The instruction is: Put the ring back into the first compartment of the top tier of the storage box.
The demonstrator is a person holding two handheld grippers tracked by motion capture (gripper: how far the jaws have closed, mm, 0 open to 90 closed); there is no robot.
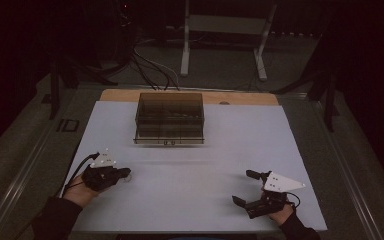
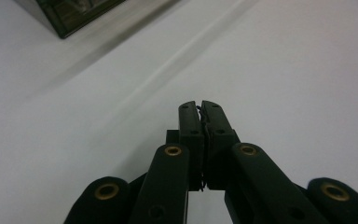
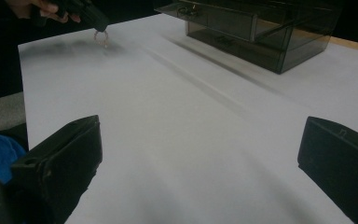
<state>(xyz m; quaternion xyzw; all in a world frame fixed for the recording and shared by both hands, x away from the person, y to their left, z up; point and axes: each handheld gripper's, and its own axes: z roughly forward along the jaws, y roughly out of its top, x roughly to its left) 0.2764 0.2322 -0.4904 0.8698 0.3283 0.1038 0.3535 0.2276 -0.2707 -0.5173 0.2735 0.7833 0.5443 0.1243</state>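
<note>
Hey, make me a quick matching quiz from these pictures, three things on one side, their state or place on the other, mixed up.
Things:
1. left gripper
2. right gripper
3. smoked drawer box

States or places:
A. jaws wide apart
B. at the far side of the white sheet
C. jaws pressed together

Pairs: 1-C, 2-A, 3-B

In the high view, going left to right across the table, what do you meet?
Left gripper, shut, at the near left → dark see-through drawer box farther back near the middle → right gripper, open, at the near right.
</note>
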